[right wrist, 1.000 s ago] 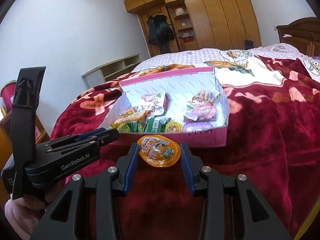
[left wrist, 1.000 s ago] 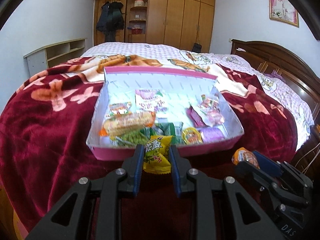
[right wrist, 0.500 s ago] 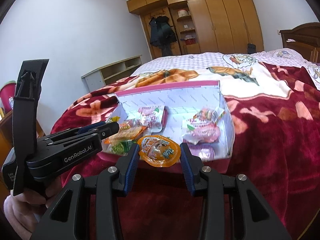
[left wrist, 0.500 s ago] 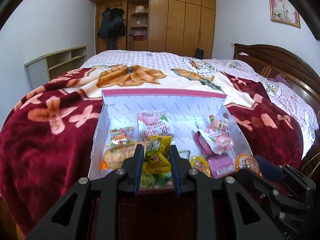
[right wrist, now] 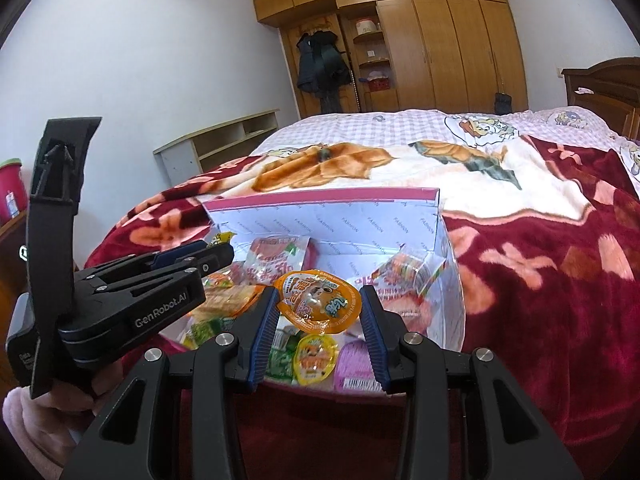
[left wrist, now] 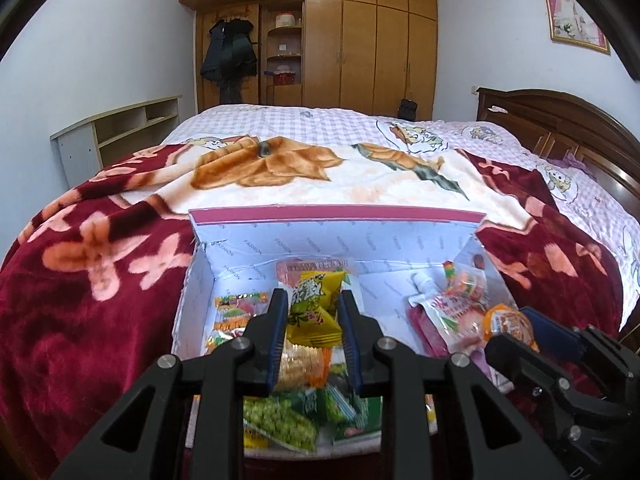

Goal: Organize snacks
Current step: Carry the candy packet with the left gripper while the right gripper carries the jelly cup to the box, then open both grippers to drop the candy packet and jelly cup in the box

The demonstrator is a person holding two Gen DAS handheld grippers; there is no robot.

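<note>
A pink-rimmed white cardboard box [left wrist: 336, 236] [right wrist: 320, 216] lies open on the bed and holds several snack packets. My left gripper [left wrist: 314, 312] is shut on a yellow-green snack packet [left wrist: 314, 304] and holds it above the box's inside. My right gripper [right wrist: 318, 300] is shut on an orange jelly cup [right wrist: 318, 298] and holds it over the box's near part. The jelly cup also shows in the left wrist view [left wrist: 508, 326], and the left gripper's body shows in the right wrist view [right wrist: 132, 300]. Green pea packets [left wrist: 280, 420], a yellow jelly cup [right wrist: 314, 360] and pink pouches [left wrist: 452, 312] lie in the box.
The box rests on a red flowered blanket [left wrist: 92, 288] over a checked bed sheet [left wrist: 320, 120]. A dark wooden headboard [left wrist: 560, 128] stands to the right. A low shelf unit [left wrist: 120, 128] and wooden wardrobes [left wrist: 360, 40] line the far walls.
Both grippers have moved forward from in front of the box to above its inside, each still holding its snack. The box looks nearer and lower in both views.
</note>
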